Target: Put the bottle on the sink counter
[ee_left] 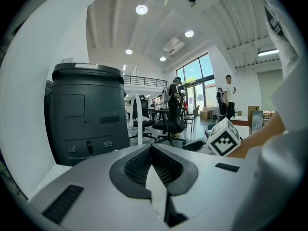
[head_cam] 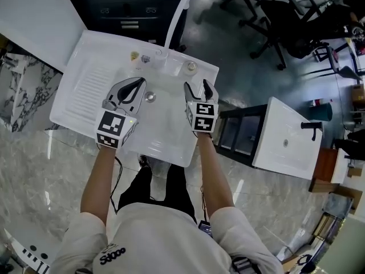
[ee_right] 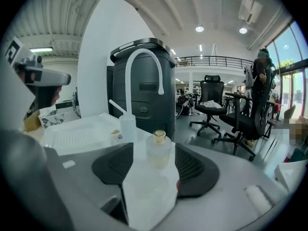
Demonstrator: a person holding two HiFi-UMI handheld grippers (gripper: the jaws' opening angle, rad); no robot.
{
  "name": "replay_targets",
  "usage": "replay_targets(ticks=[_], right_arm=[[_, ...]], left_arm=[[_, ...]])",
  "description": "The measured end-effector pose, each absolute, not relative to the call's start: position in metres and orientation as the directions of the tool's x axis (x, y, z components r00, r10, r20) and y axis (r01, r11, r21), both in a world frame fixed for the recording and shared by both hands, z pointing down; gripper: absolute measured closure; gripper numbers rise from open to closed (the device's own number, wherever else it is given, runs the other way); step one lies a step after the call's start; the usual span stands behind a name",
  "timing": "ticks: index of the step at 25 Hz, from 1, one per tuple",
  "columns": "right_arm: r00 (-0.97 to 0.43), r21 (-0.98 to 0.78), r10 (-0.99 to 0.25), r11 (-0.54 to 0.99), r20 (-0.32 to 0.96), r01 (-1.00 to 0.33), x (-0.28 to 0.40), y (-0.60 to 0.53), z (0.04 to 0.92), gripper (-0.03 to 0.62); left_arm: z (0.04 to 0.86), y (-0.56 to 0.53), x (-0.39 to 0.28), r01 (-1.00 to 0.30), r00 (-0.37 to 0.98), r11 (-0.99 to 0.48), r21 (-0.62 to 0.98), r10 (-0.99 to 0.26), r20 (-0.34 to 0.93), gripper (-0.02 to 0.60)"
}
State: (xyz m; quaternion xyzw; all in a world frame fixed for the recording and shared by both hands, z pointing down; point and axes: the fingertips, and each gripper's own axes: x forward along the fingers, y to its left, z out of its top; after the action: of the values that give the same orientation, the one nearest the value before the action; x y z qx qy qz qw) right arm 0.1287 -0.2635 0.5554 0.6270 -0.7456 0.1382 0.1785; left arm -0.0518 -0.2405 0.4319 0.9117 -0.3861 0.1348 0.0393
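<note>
A small clear bottle with a gold cap (head_cam: 191, 67) stands upright on the back rim of the white sink (head_cam: 94, 87), right of the faucet. My right gripper (head_cam: 197, 88) hovers over the basin just in front of it, jaws apart. In the right gripper view the bottle (ee_right: 158, 149) shows between the two dark pads (ee_right: 195, 170), and neither pad presses on it. My left gripper (head_cam: 137, 85) hangs over the basin's left side with its tips together and nothing in them; in its own view the left gripper (ee_left: 152, 150) shows its pads meeting.
A white arched faucet (head_cam: 177, 16) and a clear pump dispenser (ee_right: 127, 126) stand at the sink's back edge, left of the bottle. The drain (head_cam: 150, 97) lies in the basin. A dark cabinet (ee_left: 86, 114) rises behind. A second white sink (head_cam: 285, 138) stands to the right, office chairs (head_cam: 274, 16) beyond.
</note>
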Motion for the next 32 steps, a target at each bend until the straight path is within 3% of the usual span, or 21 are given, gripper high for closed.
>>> replay_targets(ticks=[5, 13, 21, 32], right_arm=[[-0.215, -0.042, -0.899, 0.216, 0.383, -0.976, 0.129, -0.245, 0.515, 0.340], [-0.287, -0.095, -0.919, 0.271, 0.269, -0.958, 0.144, -0.215, 0.437, 0.462], [-0.343, 0.003, -0.919, 0.351, 0.192, -0.937, 0.153, -0.206, 0.369, 0.581], [-0.359, 0.066, -0.932, 0.361, 0.046, -0.930, 0.169, -0.201, 0.280, 0.585]], left_arm=[[0.412, -0.238, -0.053, -0.698, 0.687, -0.715, -0.038, -0.683, 0.248, 0.577], [0.388, -0.233, -0.053, -0.703, 0.679, -0.709, -0.052, -0.691, 0.247, 0.577], [0.354, -0.245, -0.040, -0.720, 0.666, -0.689, -0.087, -0.720, 0.194, 0.577], [0.307, -0.247, -0.023, -0.709, 0.678, -0.690, -0.144, -0.723, 0.131, 0.577]])
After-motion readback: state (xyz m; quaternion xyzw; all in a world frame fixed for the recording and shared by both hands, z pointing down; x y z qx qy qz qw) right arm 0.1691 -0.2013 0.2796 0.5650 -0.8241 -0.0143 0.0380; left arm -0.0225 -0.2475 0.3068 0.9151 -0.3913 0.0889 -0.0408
